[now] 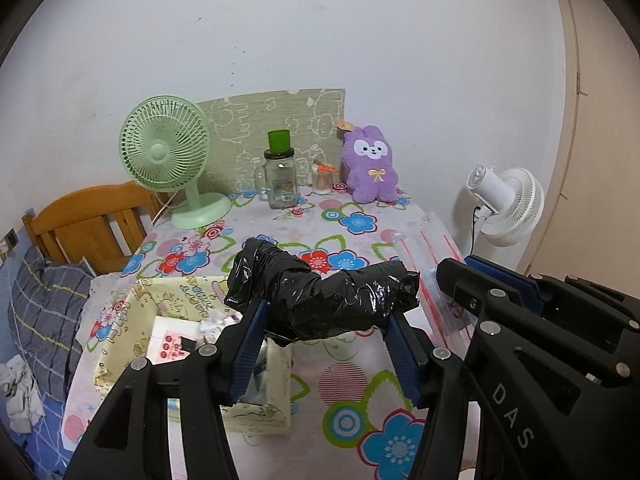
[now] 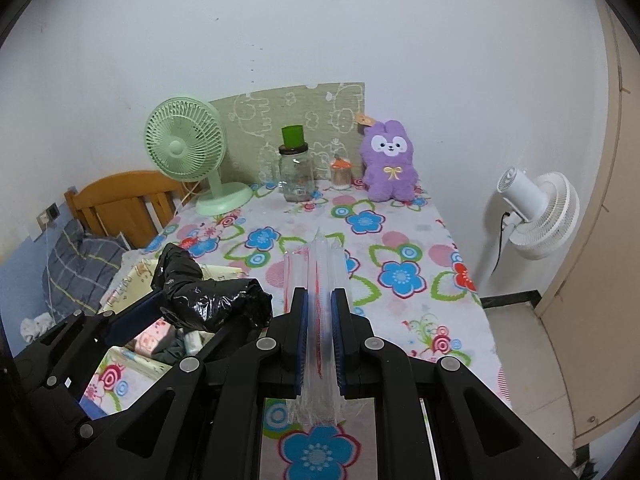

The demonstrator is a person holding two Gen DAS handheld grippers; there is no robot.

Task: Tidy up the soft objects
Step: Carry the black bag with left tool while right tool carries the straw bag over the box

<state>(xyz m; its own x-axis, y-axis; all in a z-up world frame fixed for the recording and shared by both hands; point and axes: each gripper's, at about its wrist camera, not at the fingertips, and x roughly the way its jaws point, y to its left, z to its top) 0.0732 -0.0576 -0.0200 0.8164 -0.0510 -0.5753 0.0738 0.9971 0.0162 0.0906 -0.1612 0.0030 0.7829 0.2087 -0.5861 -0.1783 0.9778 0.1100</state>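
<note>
While the left wrist view looked down along its own fingers, the left gripper (image 1: pixel 326 328) was clamped on a black plastic roll (image 1: pixel 320 296), one blue pad at each end, and the roll hung clear above the flowered tablecloth (image 1: pixel 352 384). Directly below and to the left stood a pale yellow storage box (image 1: pixel 120 328), open-topped and already holding small packets. The right gripper (image 1: pixel 456 280) appeared at the right edge beside a clear plastic sleeve pack (image 1: pixel 416 248). At the rear of the table stood a purple plush bunny (image 1: pixel 372 168), a green desk fan (image 1: pixel 164 152) and a glass jar (image 1: pixel 280 178). As seen from the right wrist view, the right gripper (image 2: pixel 319 344) was closed tight on the clear plastic sleeve pack (image 2: pixel 316 280), which stood edge-up between the pads and above the cloth. The black plastic roll (image 2: pixel 212 300) was held over the storage box (image 2: pixel 136 276) at the left. Judged from this state, both items were lifted but not yet stowed; placement in the box remained, and the plush bunny (image 2: pixel 390 160) was untouched.
</note>
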